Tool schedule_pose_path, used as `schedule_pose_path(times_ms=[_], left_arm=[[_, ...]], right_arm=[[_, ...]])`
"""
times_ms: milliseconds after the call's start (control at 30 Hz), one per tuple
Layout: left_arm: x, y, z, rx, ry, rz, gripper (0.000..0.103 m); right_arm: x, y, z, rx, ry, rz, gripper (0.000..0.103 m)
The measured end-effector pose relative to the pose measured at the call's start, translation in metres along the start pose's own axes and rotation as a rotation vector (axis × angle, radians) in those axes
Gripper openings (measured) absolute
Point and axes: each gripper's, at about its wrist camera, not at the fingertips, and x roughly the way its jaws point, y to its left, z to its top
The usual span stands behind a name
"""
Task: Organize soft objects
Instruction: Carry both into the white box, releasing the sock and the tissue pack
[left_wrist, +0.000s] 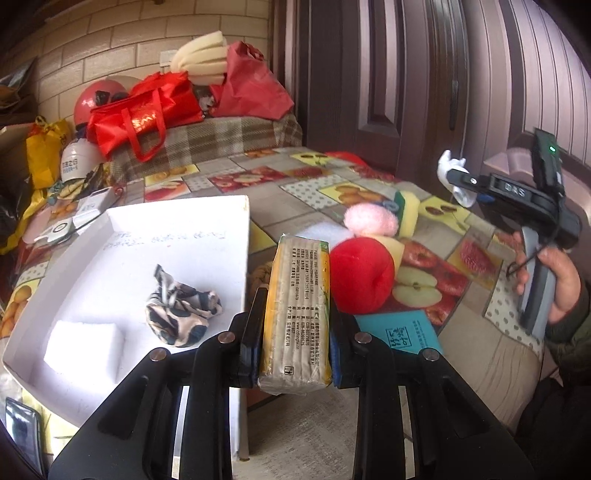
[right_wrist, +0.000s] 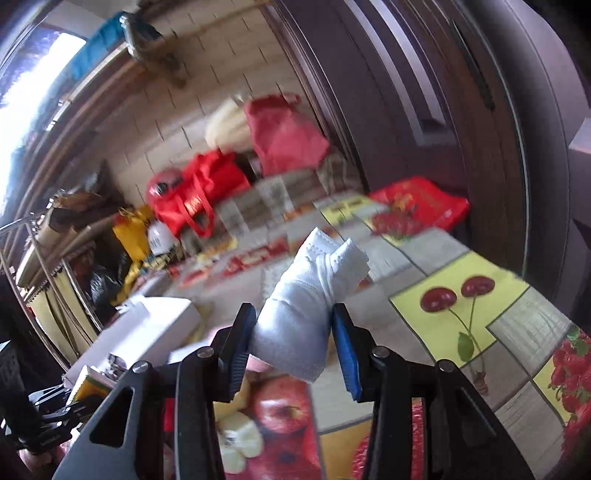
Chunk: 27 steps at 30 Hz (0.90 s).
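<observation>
Gripping a wrapped pack of tissues (left_wrist: 295, 310) by its long sides, the left gripper (left_wrist: 295, 332) is closed hard on it, lower centre of the left wrist view, just right of the white box's (left_wrist: 177, 218) near wall. The pack looks light and yielding, with a glossy film that could slide between the pads; the hold sits at its near half, so the far end may sag or swing. Taking it mid-length would likely steady it.

In the right wrist view, the right gripper (right_wrist: 291, 334) has a crumpled white face mask (right_wrist: 306, 295) between its blue pads at centre frame; the bundle fills the gap and appears pinched, raised clear of the fruit-print tablecloth (right_wrist: 454, 295). It should weigh almost nothing and crush easily, and loose folds or ear loops could snag or slip out.

Inside the box, lower left of the left wrist view, lie a white foam block (left_wrist: 83, 349) and a knotted patterned cloth (left_wrist: 181, 308), with bare floor between them and the far wall. That is probably the room for a drop. The box's upright right wall stands close to the tissue pack, so it must be cleared from above.

Right of the pack, a red pompom (left_wrist: 360, 275), a pink pompom (left_wrist: 371, 219) and a yellow sponge (left_wrist: 408, 212) crowd together, touching or nearly so; a teal card (left_wrist: 400, 330) lies at the table's near edge.
</observation>
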Motion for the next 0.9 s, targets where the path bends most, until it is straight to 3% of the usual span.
schedule_pose_path(times_ms=[100, 400, 900], left_arm=[[-0.005, 0.003, 0.001, -0.017, -0.027, 0.021, 0.026], [-0.017, 0.013, 0.0, -0.063, -0.088, 0.049, 0.026], [-0.027, 0.041, -0.005, -0.104, -0.134, 0.177, 0.026]], right_arm=[[-0.005, 0.021, -0.005, -0.036, -0.033, 0.039, 0.042], [0.0, 0.088, -0.023, -0.174, -0.012, 0.156, 0.042], [0.023, 0.179, -0.058, -0.349, 0.14, 0.4, 0.043]])
